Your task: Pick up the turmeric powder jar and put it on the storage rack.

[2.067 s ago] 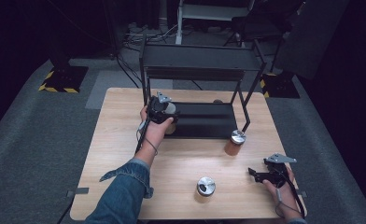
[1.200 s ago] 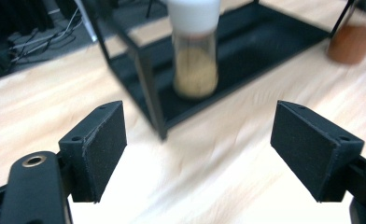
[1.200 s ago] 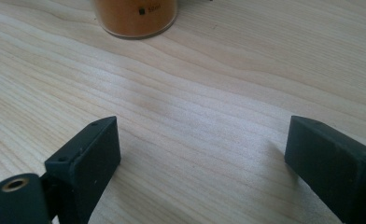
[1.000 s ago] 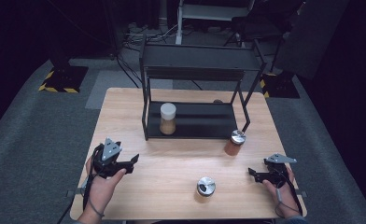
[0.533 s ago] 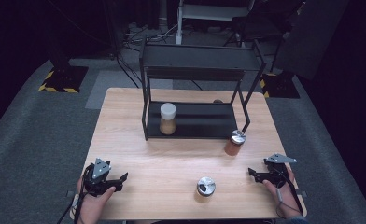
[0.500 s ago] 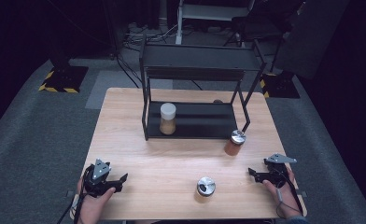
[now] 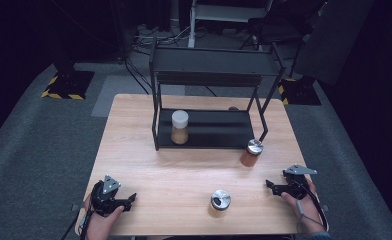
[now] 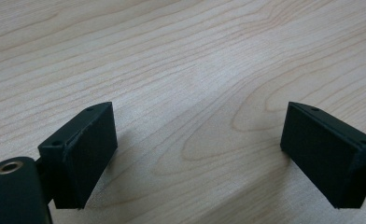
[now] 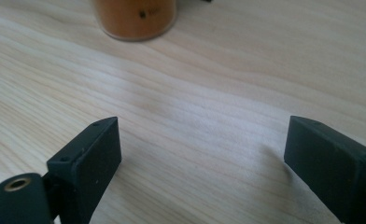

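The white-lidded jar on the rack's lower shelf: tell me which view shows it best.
The high view. There the white-lidded jar stands upright and whole on the rack, its amber contents visible. The left gripper view looks down on bare table; the right gripper view catches a different, orange jar.

A lab or studio: dark curtained surround, hazard-taped stands (image 7: 63,85) (floor cables (image 7: 149,35) too), one wooden table (image 7: 134,130).
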